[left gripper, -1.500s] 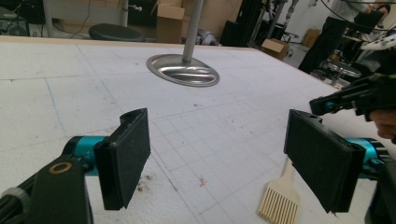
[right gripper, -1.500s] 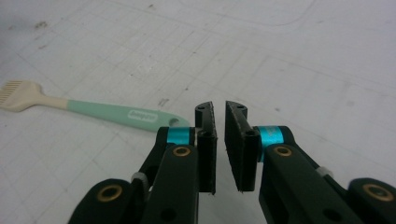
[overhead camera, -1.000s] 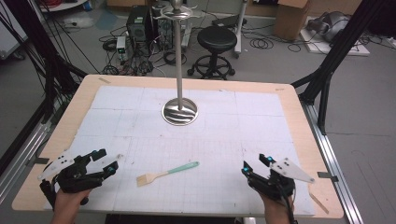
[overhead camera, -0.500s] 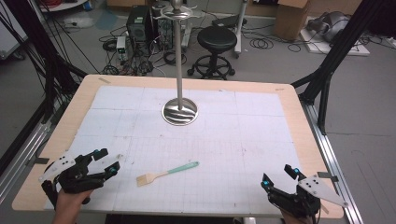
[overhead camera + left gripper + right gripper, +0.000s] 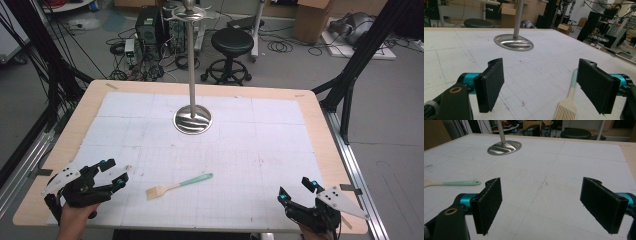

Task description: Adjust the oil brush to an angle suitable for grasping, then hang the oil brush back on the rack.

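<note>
A pastry brush (image 5: 177, 186) with a mint-green handle and cream bristles lies flat on the white gridded mat, near the front middle. My left gripper (image 5: 116, 171) rests at the front left, open, jaws pointing toward the brush. In the left gripper view the brush (image 5: 569, 100) lies just inside the right jaw, untouched, and the gripper (image 5: 544, 87) is empty. My right gripper (image 5: 295, 190) sits at the front right corner; its jaws have just been opening and stand wide with nothing between them. In the right gripper view (image 5: 544, 205) the brush handle (image 5: 459, 183) lies off to the left.
A tall metal pole on a round shiny base (image 5: 192, 120) stands at the mat's far middle. Wooden table edge (image 5: 330, 150) frames the mat. Behind are a black stool (image 5: 232, 42), a computer tower (image 5: 149, 25) and floor cables. A person (image 5: 596, 17) stands far off.
My right gripper has shifted rightward and toward the table's front edge, and its jaws look wider apart. The left gripper and the brush have not moved.
</note>
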{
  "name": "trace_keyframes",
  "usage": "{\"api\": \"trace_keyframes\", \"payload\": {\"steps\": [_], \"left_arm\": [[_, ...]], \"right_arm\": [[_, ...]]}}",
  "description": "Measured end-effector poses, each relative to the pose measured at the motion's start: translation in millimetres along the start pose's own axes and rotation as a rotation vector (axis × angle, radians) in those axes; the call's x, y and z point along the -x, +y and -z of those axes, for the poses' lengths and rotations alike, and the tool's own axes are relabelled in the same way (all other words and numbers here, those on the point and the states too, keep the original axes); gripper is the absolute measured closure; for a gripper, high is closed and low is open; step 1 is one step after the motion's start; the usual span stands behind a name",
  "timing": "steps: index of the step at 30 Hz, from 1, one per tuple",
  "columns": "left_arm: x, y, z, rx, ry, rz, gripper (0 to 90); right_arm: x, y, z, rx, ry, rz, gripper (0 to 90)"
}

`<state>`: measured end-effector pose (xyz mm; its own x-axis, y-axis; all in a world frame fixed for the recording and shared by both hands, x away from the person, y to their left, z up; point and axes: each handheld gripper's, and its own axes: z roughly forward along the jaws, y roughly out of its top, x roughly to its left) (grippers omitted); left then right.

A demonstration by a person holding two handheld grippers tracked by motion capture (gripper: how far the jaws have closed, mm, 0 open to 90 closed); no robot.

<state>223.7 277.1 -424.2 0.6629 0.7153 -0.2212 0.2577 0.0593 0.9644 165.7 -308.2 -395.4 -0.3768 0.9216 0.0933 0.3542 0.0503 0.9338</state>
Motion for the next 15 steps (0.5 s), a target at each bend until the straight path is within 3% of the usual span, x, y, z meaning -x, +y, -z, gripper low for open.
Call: {"api": "trace_keyframes", "payload": {"steps": [15], "left_arm": [[4.1, 1.0, 3.2, -0.003, -0.004, -0.019, 23.3]], "right_arm": [[-0.9, 0.7, -8.4, -0.009, 0.011, -0.013, 16.7]]}}
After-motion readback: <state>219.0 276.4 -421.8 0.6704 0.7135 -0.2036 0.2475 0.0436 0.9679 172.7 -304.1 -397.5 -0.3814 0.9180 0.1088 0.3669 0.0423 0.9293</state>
